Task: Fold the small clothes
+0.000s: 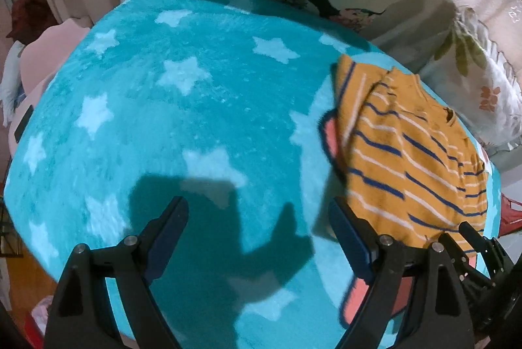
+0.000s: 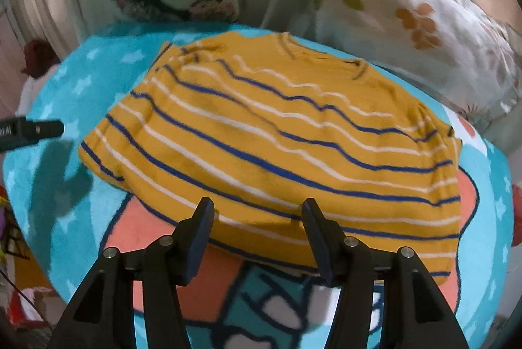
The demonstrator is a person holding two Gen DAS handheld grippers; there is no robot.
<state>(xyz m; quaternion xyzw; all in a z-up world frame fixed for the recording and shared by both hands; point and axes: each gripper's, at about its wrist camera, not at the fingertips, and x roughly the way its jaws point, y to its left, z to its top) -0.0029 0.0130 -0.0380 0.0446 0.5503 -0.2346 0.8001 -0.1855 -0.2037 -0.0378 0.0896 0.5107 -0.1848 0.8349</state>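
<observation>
A: The striped shirt point(image 2: 270, 136) lies on the blue star blanket point(image 1: 169, 107), partly over the pink patch point(image 2: 146, 228) of the blanket's picture. It looks already folded in: I see no sleeve sticking out, and the neck opening sits at the far side, near the flowered pillows point(image 2: 407, 22).

B: Why would it lie there, do you think?

A: My guess is that the flat middle of the blanket serves as the folding place, with the hem turned toward the person so the next fold can go from the near edge up.

B: And the grippers?

A: The right gripper point(image 2: 257, 218) hangs over the near hem with its jaws apart and nothing between the pads. The cloth shows beyond them, but I cannot tell whether the tips touch it. The left gripper point(image 1: 257, 218) has its jaws spread wide over bare blanket, gripping nothing, and the shirt is off to its right side.

B: What does one camera give that the other does not?

A: The right wrist view shows the whole shirt, every stripe and both side edges, plus the end of the other gripper poking in from the left edge. The left wrist view shows only one side of the shirt, with a layer turned over at its far corner, yet it takes in the open stretch of blanket and the shadow point(image 1: 212, 218) of the tool falling on it.
</observation>
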